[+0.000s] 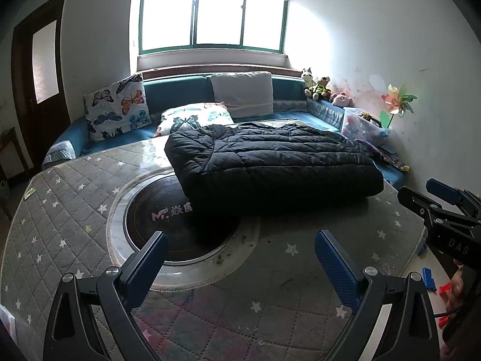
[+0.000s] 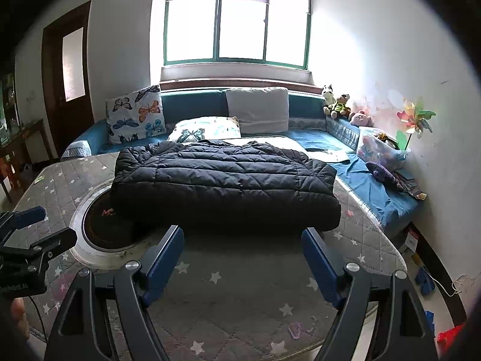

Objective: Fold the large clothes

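A black quilted puffer jacket [image 1: 270, 159] lies folded into a thick rectangular bundle on a table under a grey star-patterned quilted cover [image 1: 60, 225]. In the right wrist view the jacket [image 2: 225, 180] sits just beyond the fingertips. My left gripper [image 1: 240, 240] hovers open over the table in front of the jacket, nothing between its blue pads. My right gripper [image 2: 243, 237] is also open and empty, close to the jacket's near edge. The right gripper [image 1: 433, 204] shows at the right edge of the left wrist view. The left gripper [image 2: 45, 225] shows at the left edge of the right wrist view.
A round dark plate with a pale ring [image 1: 168, 225] is set into the table, partly under the jacket. Behind stands a blue sofa [image 2: 375, 186] with butterfly pillows [image 2: 135, 117], plush toys [image 2: 336, 102] and a clear toy box [image 2: 378, 147]. Red and blue bits [image 1: 433, 282] lie on the floor at right.
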The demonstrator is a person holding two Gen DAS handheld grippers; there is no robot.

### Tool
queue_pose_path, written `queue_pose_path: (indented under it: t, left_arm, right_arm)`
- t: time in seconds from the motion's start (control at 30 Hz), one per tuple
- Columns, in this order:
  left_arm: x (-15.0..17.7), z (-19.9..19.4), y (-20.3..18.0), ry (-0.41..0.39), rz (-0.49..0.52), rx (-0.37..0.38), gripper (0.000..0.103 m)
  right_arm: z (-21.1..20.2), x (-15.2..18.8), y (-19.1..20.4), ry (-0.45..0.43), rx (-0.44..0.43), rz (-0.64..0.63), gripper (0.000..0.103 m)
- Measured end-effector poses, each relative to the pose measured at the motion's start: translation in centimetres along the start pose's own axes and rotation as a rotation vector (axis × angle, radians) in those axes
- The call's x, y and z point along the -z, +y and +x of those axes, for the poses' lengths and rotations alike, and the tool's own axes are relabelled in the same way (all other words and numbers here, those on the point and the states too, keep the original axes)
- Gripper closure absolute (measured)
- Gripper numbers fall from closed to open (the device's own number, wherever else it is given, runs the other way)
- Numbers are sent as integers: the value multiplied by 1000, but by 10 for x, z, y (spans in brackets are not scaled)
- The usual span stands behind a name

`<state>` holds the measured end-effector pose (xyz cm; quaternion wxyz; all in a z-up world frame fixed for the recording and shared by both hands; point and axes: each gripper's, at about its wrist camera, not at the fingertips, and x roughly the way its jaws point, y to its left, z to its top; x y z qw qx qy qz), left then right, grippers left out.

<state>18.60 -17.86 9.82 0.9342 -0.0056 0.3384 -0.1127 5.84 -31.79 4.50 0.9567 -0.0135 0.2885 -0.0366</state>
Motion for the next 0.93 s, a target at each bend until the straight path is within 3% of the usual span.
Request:
queue_pose_path:
  t: [0.93]
  left_arm:
    - [2,1,0,-10,24,-12,0]
  right_arm:
    - [11,9,5,25,-46,-25,15]
